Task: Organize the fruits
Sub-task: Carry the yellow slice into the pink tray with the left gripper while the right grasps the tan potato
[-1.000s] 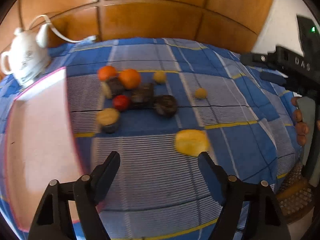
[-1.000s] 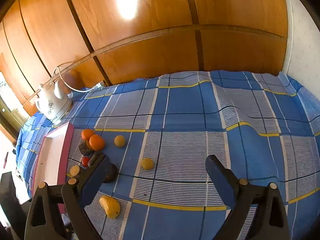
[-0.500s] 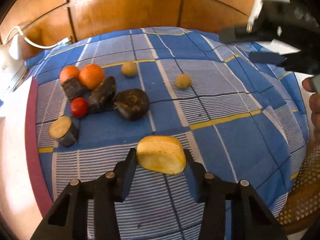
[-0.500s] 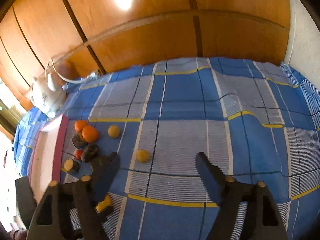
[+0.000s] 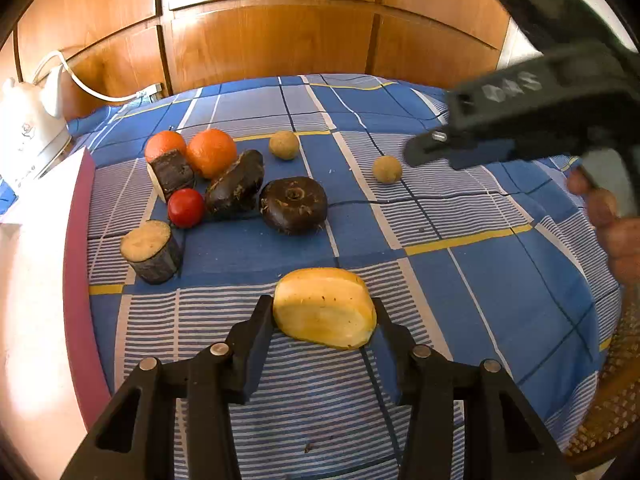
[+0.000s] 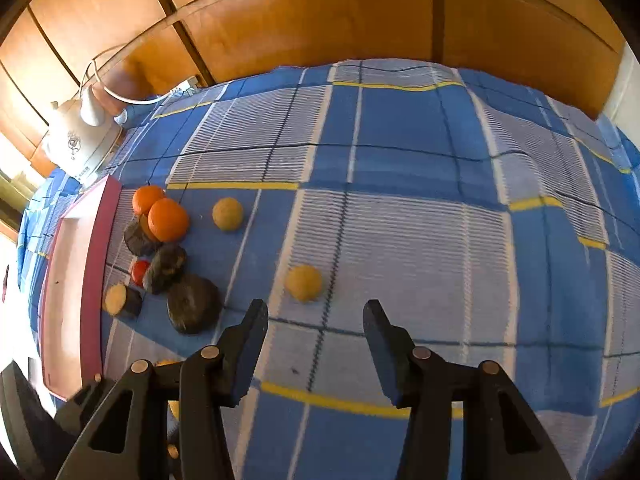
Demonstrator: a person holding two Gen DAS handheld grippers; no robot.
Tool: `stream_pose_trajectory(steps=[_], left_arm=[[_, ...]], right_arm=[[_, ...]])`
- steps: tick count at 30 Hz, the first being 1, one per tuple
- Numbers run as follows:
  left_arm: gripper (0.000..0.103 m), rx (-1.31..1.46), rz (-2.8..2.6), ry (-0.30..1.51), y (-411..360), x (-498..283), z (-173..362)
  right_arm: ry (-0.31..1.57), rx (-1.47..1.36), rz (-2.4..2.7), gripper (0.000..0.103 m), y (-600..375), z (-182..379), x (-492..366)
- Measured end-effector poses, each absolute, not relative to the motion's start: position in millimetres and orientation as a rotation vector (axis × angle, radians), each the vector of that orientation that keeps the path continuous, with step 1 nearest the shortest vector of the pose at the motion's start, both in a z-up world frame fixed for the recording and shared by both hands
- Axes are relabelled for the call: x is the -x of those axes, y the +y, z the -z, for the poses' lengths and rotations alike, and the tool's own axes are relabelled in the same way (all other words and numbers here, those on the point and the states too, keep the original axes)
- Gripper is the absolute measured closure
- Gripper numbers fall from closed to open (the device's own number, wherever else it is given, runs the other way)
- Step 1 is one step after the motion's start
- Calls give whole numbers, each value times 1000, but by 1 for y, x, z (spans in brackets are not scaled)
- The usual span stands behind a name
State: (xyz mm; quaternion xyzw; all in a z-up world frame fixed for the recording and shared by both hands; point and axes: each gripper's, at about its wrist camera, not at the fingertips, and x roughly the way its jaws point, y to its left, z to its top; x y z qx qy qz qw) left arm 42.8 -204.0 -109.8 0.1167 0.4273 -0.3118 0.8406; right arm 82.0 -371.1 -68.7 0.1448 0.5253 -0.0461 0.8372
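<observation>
My left gripper (image 5: 324, 312) is shut on a yellow mango (image 5: 325, 307), both jaws pressed on its sides, low over the blue checked cloth. Beyond it lie two oranges (image 5: 211, 153), a red tomato (image 5: 185, 207), dark brown fruits (image 5: 293, 205) and a cut piece (image 5: 150, 251). Two small tan round fruits (image 5: 387, 169) lie further right. My right gripper (image 6: 316, 316) is open and empty, above the cloth just short of a tan round fruit (image 6: 303, 282). It also shows in the left wrist view (image 5: 520, 128) at upper right.
A white tray with a pink rim (image 5: 76, 264) lies along the left, also in the right wrist view (image 6: 94, 264). A white kettle (image 6: 80, 144) with its cord stands at the back left. Wooden panels (image 6: 320, 20) back the bed. A wicker edge (image 5: 608, 420) is at the right.
My left gripper moved forward over the mango and shut on it. My right gripper came down and left toward the tan round fruit, its jaws narrower than before.
</observation>
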Motion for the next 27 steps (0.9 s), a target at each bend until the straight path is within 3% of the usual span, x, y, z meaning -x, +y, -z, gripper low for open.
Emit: stream_pose_trajectory(steps=[6, 8, 9, 16, 27], left_arm=[[55, -252, 658, 894, -204, -41, 110], [56, -258, 660, 890, -205, -40, 109], [57, -257, 662, 891, -205, -40, 109], [58, -132, 665, 943, -181, -53, 90], [58, 71, 404, 866, -64, -115, 34]], right_arm=[[1125, -262, 101, 53, -364, 86, -103], [1149, -248, 75, 75, -361, 94, -106], [1154, -227, 75, 79, -359, 97, -106], [1144, -200, 66, 79, -358, 98, -105], [1138, -139, 71, 79, -348, 98, -105]])
